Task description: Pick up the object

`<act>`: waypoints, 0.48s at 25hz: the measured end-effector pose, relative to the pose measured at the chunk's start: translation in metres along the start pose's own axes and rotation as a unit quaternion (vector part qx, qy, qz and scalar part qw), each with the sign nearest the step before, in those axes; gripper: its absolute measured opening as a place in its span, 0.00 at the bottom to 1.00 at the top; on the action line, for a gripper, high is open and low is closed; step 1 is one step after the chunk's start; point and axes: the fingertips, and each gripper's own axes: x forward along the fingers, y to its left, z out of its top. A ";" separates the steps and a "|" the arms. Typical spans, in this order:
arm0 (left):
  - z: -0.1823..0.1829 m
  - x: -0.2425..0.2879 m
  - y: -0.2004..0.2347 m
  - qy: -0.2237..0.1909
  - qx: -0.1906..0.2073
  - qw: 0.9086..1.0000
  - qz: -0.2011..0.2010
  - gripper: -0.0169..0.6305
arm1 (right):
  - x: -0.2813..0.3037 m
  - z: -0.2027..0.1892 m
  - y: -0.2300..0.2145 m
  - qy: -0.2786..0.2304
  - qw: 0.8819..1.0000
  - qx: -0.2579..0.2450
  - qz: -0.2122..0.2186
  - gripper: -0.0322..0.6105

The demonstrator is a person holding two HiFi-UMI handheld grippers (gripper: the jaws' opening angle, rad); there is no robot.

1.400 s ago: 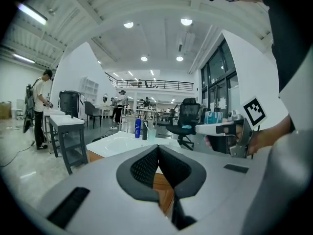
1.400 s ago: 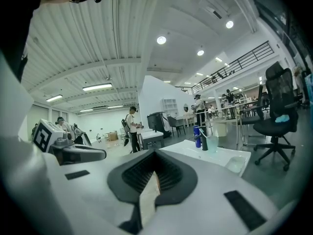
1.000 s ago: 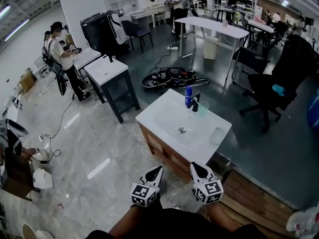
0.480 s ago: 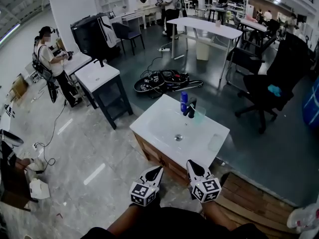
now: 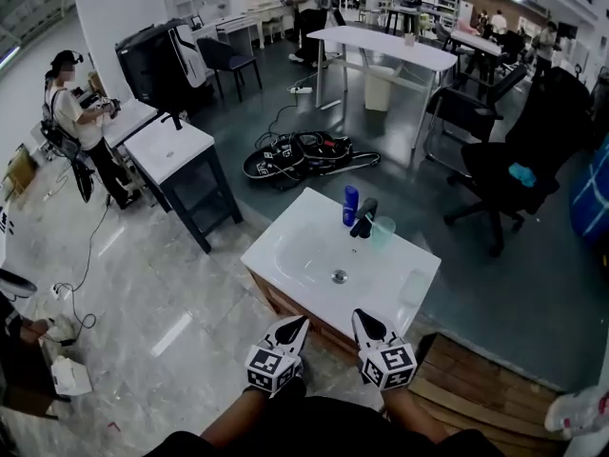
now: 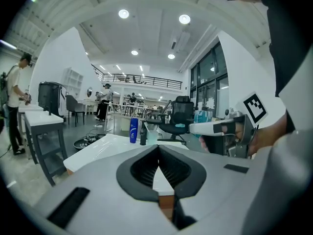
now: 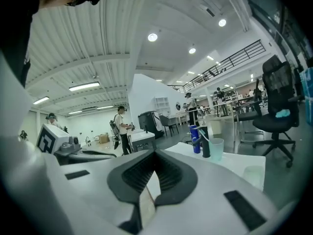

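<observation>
- A white desk (image 5: 376,276) with a sink bowl in its top stands in the middle of a big room.
- A blue bottle (image 5: 350,206) stands upright at the far edge of the desk, behind the sink bowl.
- A black tap (image 5: 363,219) is on the desk just beside the bottle. A pale green cup (image 5: 383,231) stands just beside the tap.
- A small clear cup (image 5: 411,287) sits near the right edge of the desk, apart from the other things.
- The left gripper (image 5: 300,324) is held up in the air at the near edge of the desk and points across it.
- The right gripper (image 5: 360,318) is just beside the left one, also at the near edge of the desk, and points the same way.
- The left fingers (image 6: 142,168) are closed. Their tips touch and they hold nothing. Only the white desk shows through the little gap lower down.
- The right fingers (image 7: 171,173) are closed too, tip to tip, and they hold nothing.
- The bottle, the tap and the green cup are on the far side of the desk from the fingers, with the sink bowl in between. No finger touches them.
- The clear cup is closer to the right gripper than the bottle is, but they are apart.
- A pile of black cables (image 5: 304,150) lies on the floor past the far side of the desk.
- A black chair (image 5: 514,160) stands to the right of the desk.
- A person (image 5: 71,122) stands far off to the left of the desk.
</observation>
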 end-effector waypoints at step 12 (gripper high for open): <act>0.030 0.041 0.059 0.004 0.017 0.999 -0.051 0.05 | 0.063 0.026 -0.012 -0.004 0.999 0.015 -0.049 0.08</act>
